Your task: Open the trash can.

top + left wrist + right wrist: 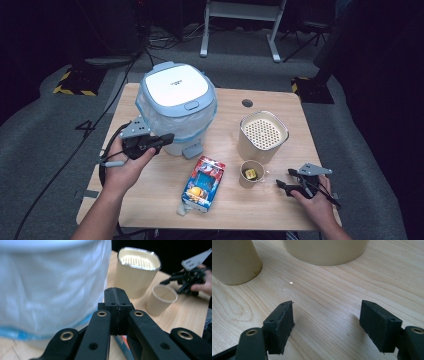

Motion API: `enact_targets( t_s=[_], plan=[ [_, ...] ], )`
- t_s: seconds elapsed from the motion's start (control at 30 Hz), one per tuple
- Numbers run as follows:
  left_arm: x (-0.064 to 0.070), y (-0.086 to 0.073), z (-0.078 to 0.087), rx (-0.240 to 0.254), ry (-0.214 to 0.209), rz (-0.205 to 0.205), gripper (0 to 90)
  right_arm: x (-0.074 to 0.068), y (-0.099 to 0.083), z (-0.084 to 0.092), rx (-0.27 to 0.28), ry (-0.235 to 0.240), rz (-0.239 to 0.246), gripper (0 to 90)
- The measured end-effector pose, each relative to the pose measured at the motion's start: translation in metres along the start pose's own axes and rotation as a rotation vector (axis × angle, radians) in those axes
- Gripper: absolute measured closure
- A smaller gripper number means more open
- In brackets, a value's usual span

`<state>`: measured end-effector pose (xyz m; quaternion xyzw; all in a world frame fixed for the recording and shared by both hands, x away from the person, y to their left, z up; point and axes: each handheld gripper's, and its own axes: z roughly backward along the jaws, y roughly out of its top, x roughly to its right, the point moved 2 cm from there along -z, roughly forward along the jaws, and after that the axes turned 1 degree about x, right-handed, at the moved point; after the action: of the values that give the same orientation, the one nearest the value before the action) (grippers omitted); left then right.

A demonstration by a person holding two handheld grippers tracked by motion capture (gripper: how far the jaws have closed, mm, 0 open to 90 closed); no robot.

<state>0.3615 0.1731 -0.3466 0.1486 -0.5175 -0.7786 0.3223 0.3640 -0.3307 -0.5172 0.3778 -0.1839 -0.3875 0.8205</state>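
On the wooden desk (150, 200) a white bin (176, 107) with a pale blue lid and a clear liner bag stands at the back left. There is small grey writing on the lid, too small to read. The left tongs (167, 138) sit just in front of the bin's lower left side, held in the person's left hand (127, 162), and in the left gripper view (117, 312) the two black jaws meet flat against each other with nothing between them. The bin's bagged wall (53, 282) looms right beside them there.

Over to the right, a tall cream container (263, 136) with a perforated top stands upright, and a small paper cup (251, 173) stands just in front of it, close but apart. Something yellow and dark lies inside the cup; what it is cannot be told. In the left gripper view the container (136, 272) and the cup (162, 300) stand side by side.

Near the front middle, a colourful snack packet (202, 184) lies flat, red and blue with a yellow-orange picture. Its printing is too blurred to read.

The right tongs (286, 179) rest low at the front right of the desk, in the person's right hand (315, 200), pointing toward the cup. In the right gripper view (327, 322) the jaws stand wide apart over bare wood, gripping nothing, with the cup's base (233, 261) and the container's base (324, 250) ahead.
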Motion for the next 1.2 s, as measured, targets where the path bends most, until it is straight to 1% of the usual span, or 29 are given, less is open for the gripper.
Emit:
enact_targets(
  t_s=[0.1,0.13,0.2,0.27,0.43,0.5,0.57,0.63,0.7,0.73,0.83,0.87,0.93,1.03,1.1,1.2],
  plan=[
    [0.001,0.015,0.0,0.023,-0.006,-0.02,90.0,0.0,0.0,0.0,0.0,0.0,0.0,27.8],
    [0.001,0.019,0.0,0.034,-0.01,-0.014,90.0,0.0,0.0,0.0,0.0,0.0,0.0,27.9],
    [0.001,0.027,-0.001,0.05,-0.007,-0.025,90.0,0.0,0.0,0.0,0.0,0.0,0.0,27.9],
    [0.001,0.035,-0.003,0.066,-0.015,-0.02,90.0,0.0,0.0,0.0,0.0,0.0,0.0,27.9],
    [0.001,0.054,-0.011,0.092,-0.014,-0.024,90.0,0.0,0.0,0.0,0.0,0.0,0.0,27.8],
    [0.001,0.063,-0.015,0.095,-0.008,-0.041,90.0,0.0,0.0,0.0,0.0,0.0,0.0,27.9],
    [0.002,0.069,-0.018,0.09,-0.005,-0.043,90.0,0.0,0.0,0.0,0.0,-0.001,0.0,27.9],
    [0.001,0.076,-0.024,0.083,0.009,-0.05,90.0,0.0,0.0,0.0,0.0,0.0,0.0,27.9],
    [0.0,0.079,-0.03,0.077,0.015,-0.052,90.0,0.0,0.0,0.0,0.0,0.0,0.0,27.9],
    [-0.002,0.08,-0.033,0.067,0.022,-0.059,90.0,0.0,0.0,0.0,0.001,0.0,0.0,27.9],
    [-0.005,0.081,-0.042,0.048,0.042,-0.059,90.0,0.0,0.0,0.0,0.0,0.0,0.0,27.9],
    [-0.006,0.082,-0.045,0.04,0.059,-0.062,90.0,0.0,0.0,0.0,0.0,0.0,0.0,27.9],
    [-0.007,0.082,-0.049,0.032,0.079,-0.069,90.0,0.0,0.0,0.0,0.0,0.0,0.001,27.9],
    [-0.007,0.083,-0.051,0.011,0.105,-0.07,90.0,0.0,0.0,0.0,0.0,0.0,0.0,27.8],
    [-0.007,0.082,-0.051,-0.007,0.128,-0.078,90.0,0.0,0.0,0.0,0.0,0.0,0.0,27.9],
    [-0.008,0.082,-0.052,-0.001,0.123,-0.085,90.0,0.0,0.0,0.0,0.0,0.0,0.0,27.8]
  ],
)
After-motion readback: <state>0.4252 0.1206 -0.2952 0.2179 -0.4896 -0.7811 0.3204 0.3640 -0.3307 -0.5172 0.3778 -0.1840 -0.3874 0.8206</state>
